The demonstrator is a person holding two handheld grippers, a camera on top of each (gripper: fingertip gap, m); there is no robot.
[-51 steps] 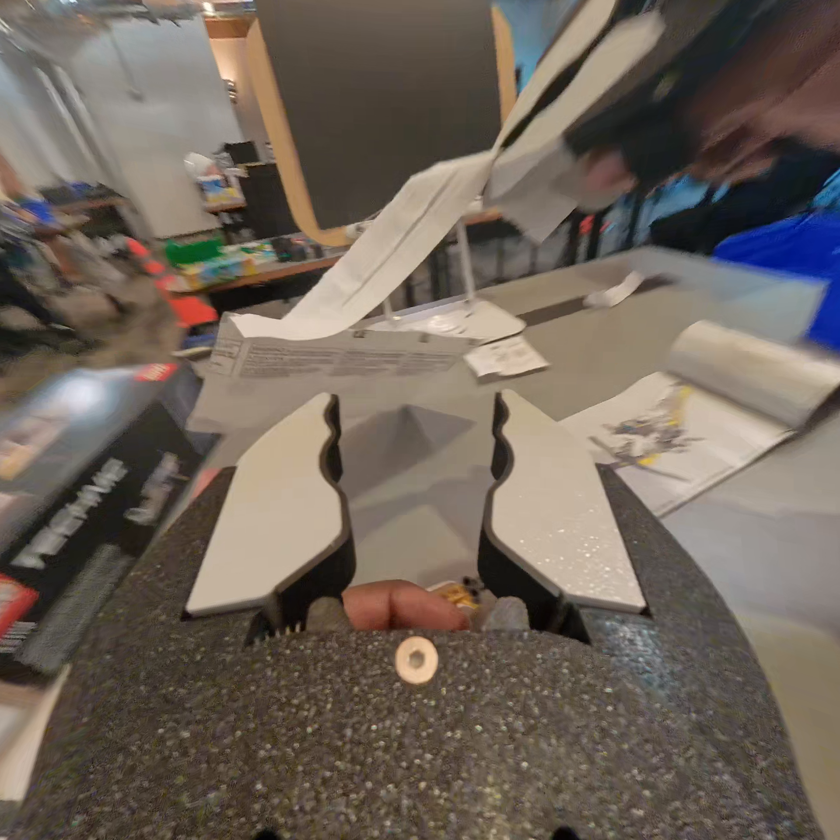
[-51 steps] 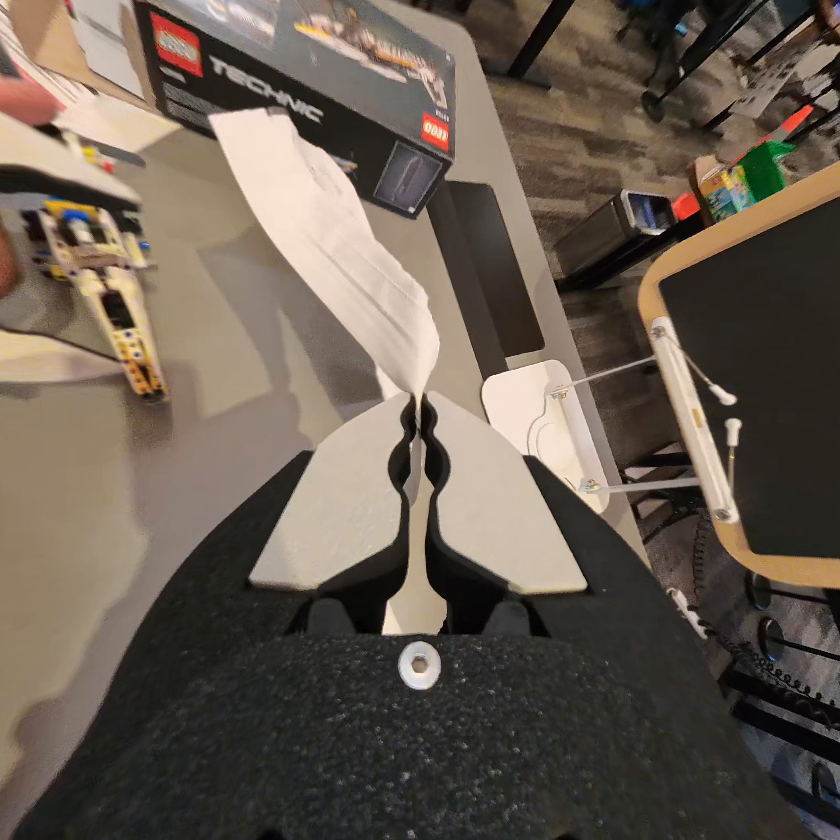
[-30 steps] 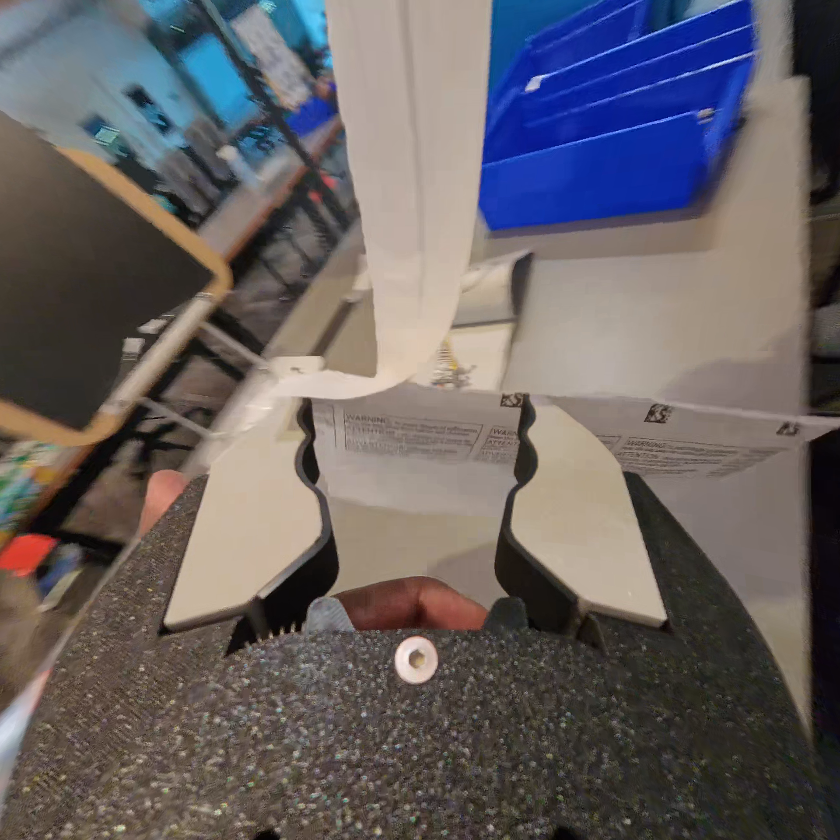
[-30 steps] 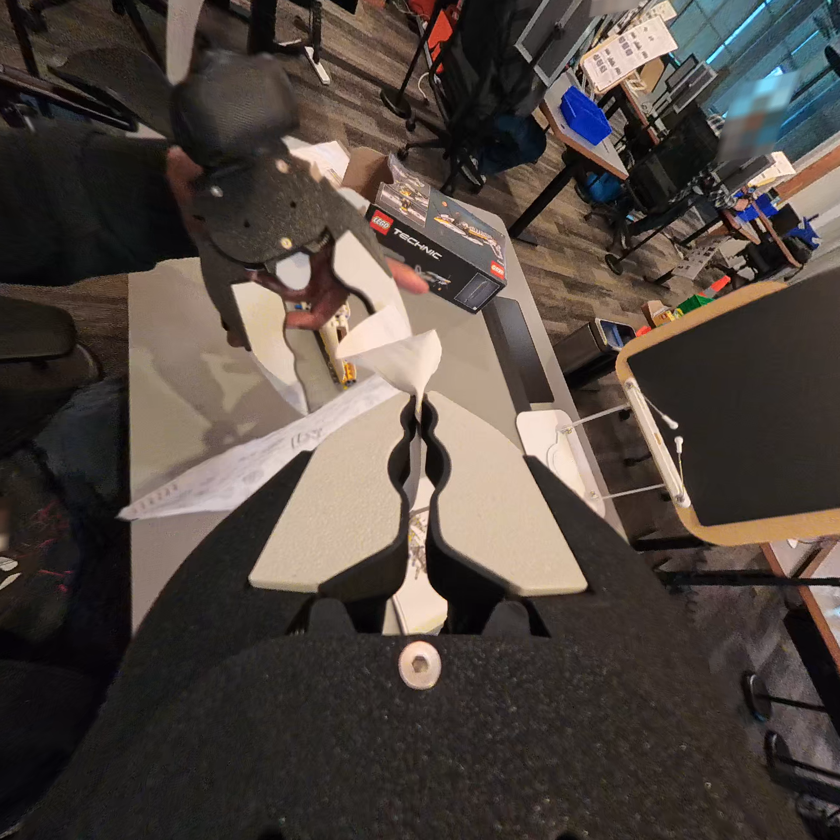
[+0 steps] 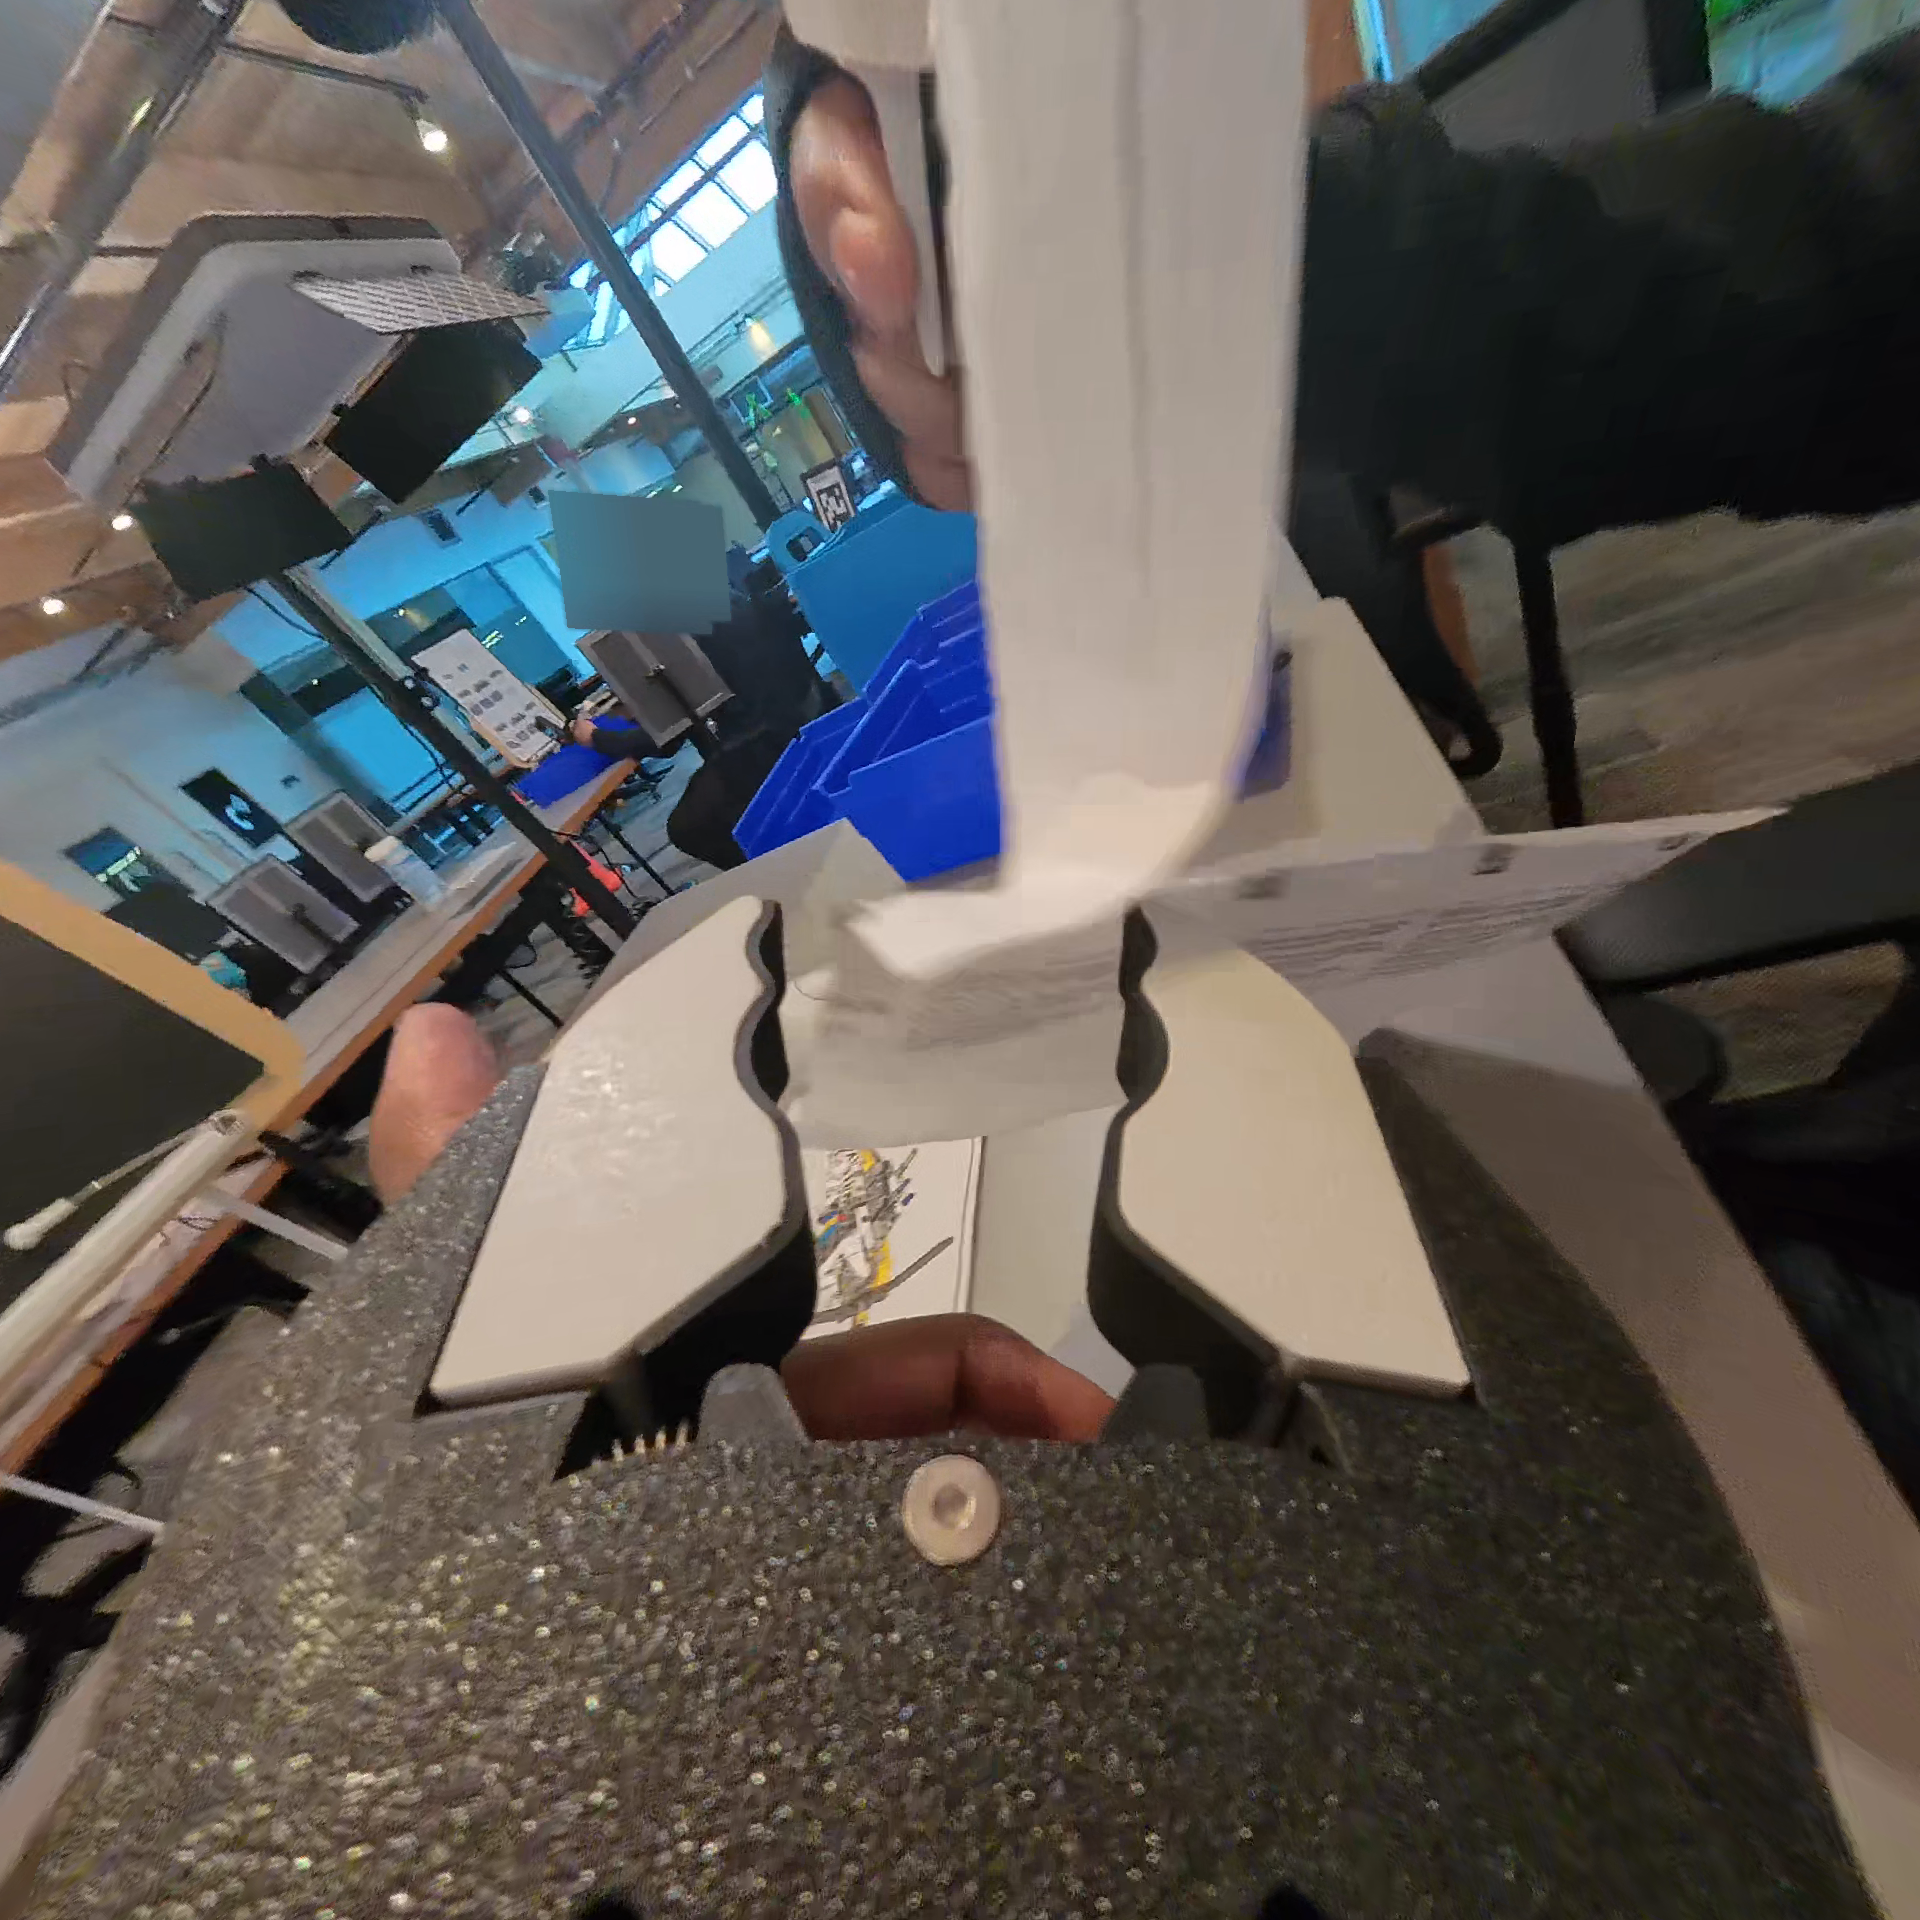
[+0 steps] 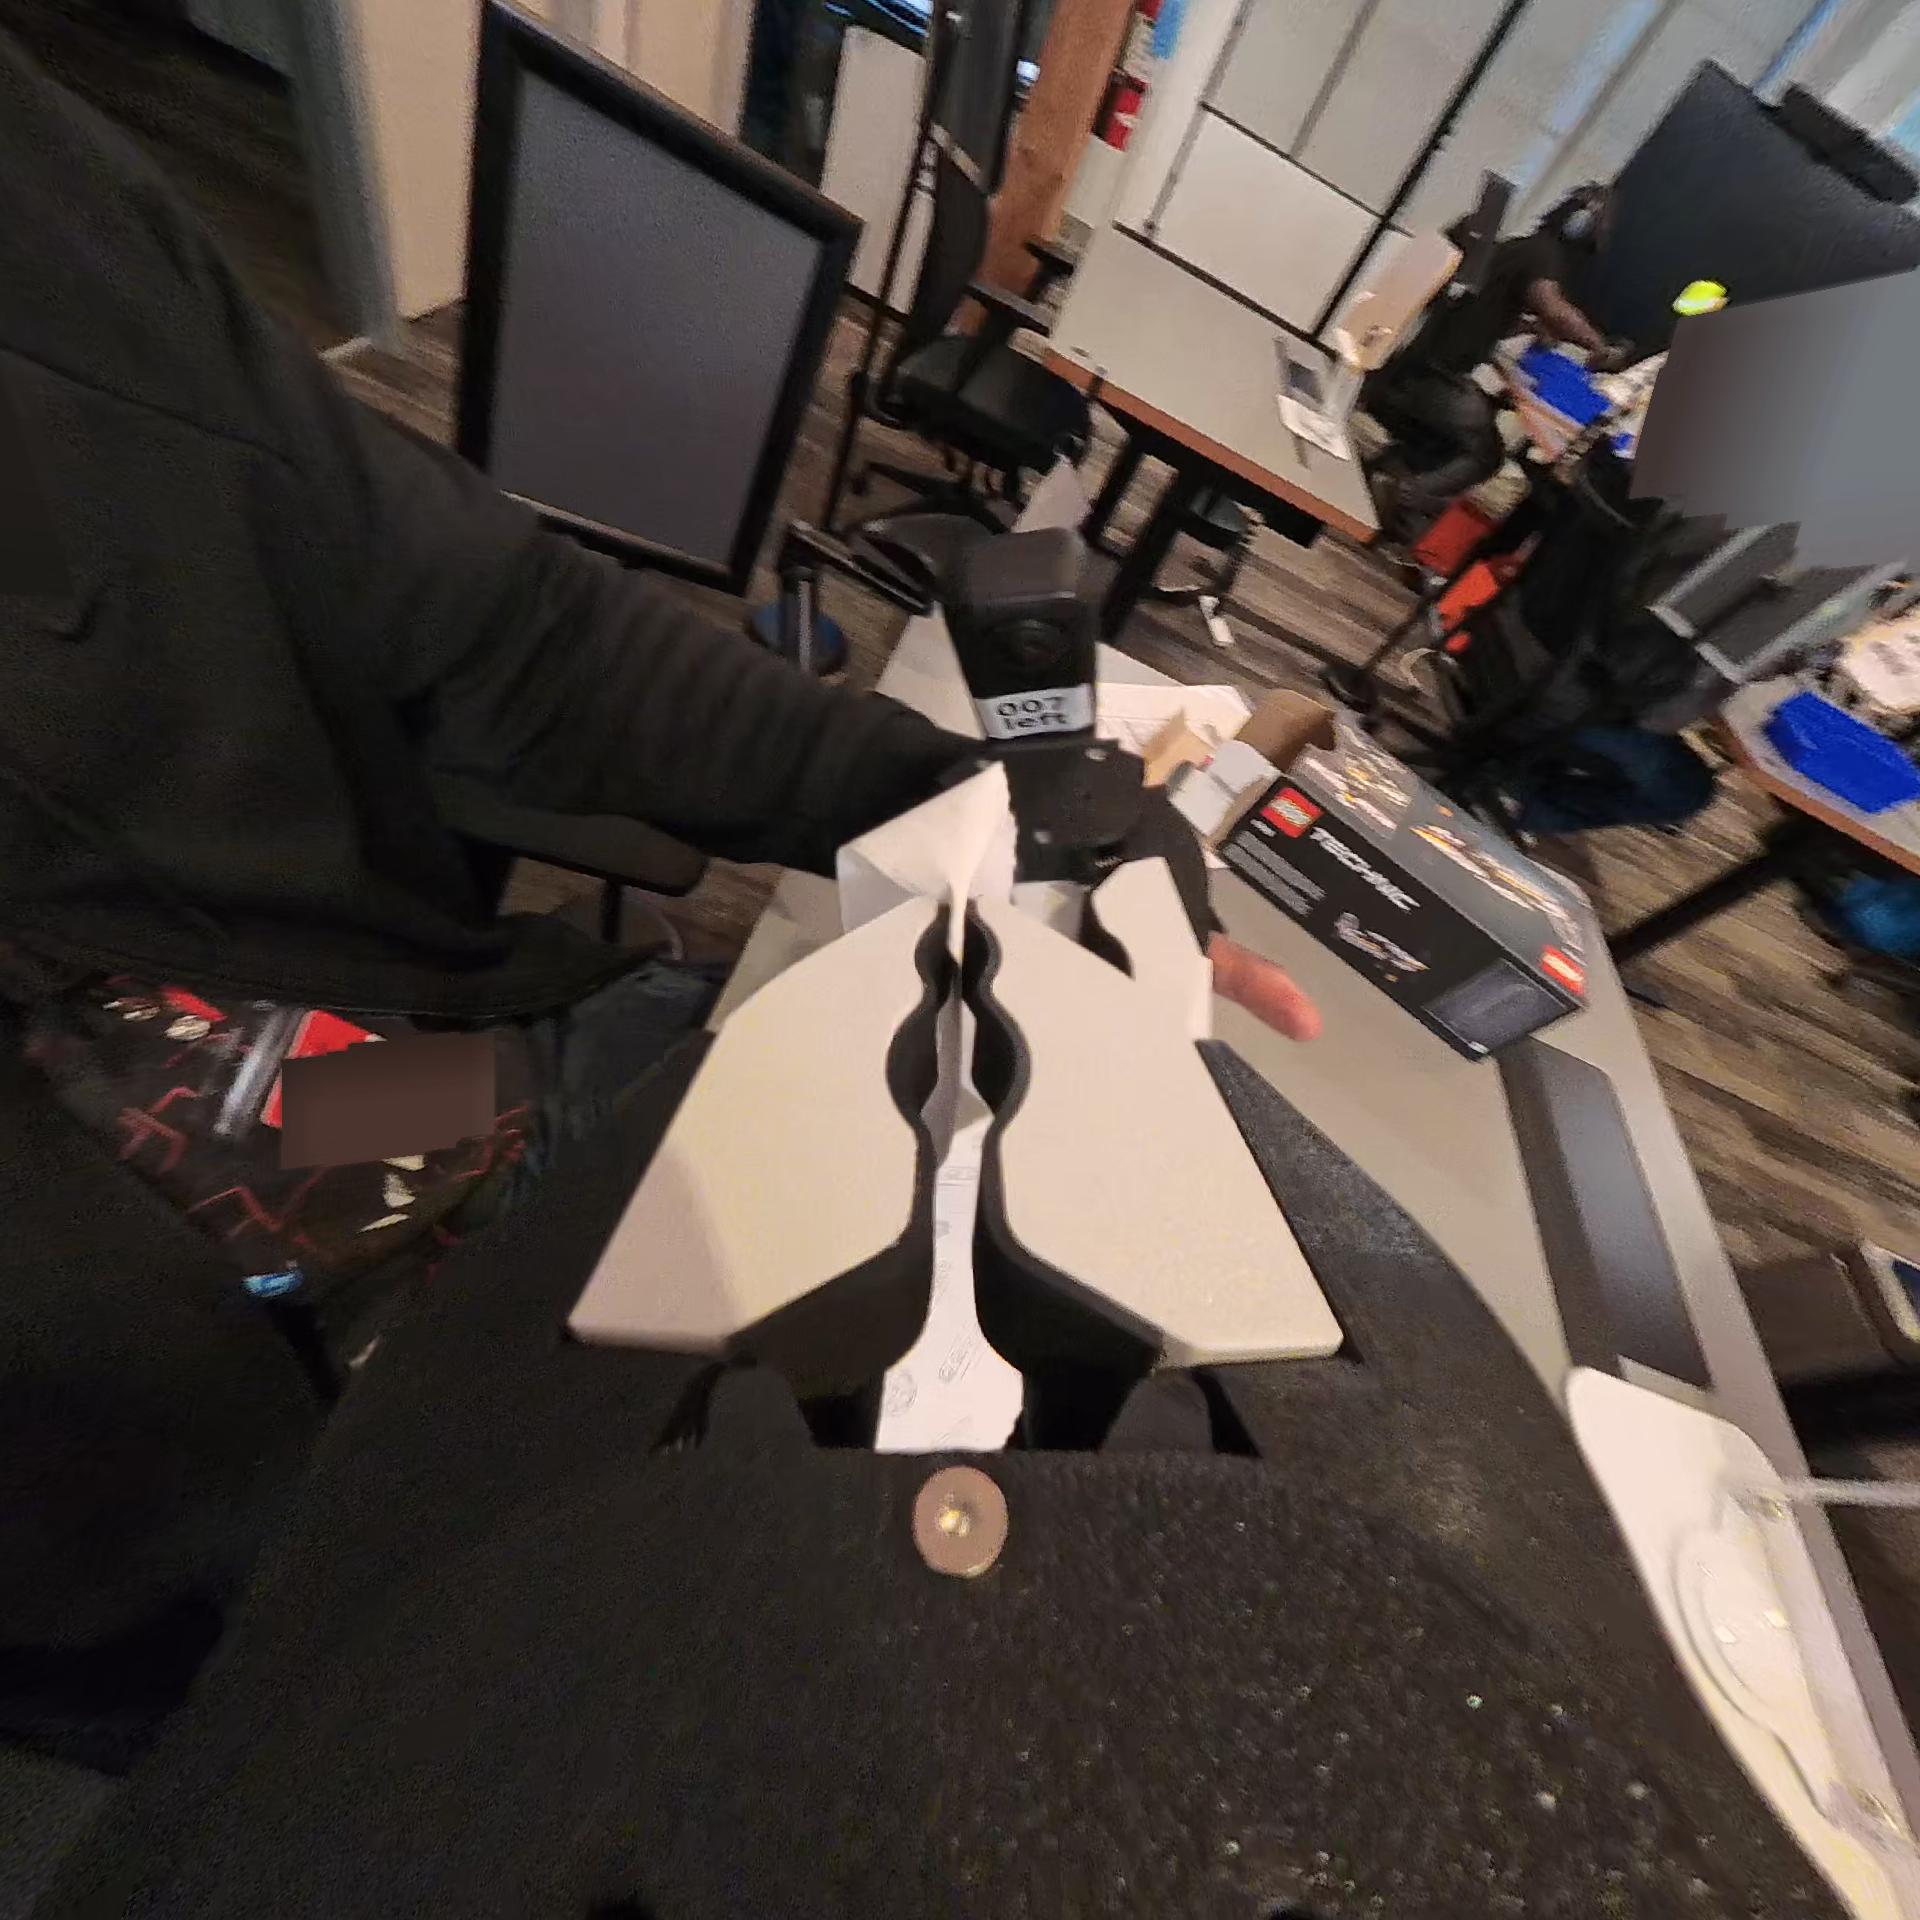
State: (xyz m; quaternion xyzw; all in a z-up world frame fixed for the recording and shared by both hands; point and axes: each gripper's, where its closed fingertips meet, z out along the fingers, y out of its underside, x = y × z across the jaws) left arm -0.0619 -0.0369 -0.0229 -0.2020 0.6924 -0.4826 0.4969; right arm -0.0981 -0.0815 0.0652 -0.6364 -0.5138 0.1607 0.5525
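My right gripper (image 6: 961,925) is shut on a long white paper sheet (image 6: 925,852), which is pinched edge-on between its pads and runs back through the jaws. In the left wrist view the same paper (image 5: 1122,520) hangs down from above. Its folded, printed lower end (image 5: 966,997) lies between the fingers of my left gripper (image 5: 951,935). Those fingers stand apart and do not press on the paper, so the left gripper is open. The left gripper also shows in the right wrist view (image 6: 1091,894), just behind the right fingertips, held by a hand in a black sleeve (image 6: 520,675).
A dark toy-set box (image 6: 1403,894) lies on the grey table (image 6: 1403,1122). Blue bins (image 5: 894,748) stand at the table's far end and an instruction booklet (image 5: 894,1226) lies under the left gripper. A white stand base (image 6: 1714,1558) is at the right. A black chair (image 5: 1714,935) stands beside the table. Left tips to right tips: about 11 cm.
Both grippers rose and swung round to face each other, and the paper was lifted off the table. The right stayed shut on it. Its folded end now lies between the open left fingers.
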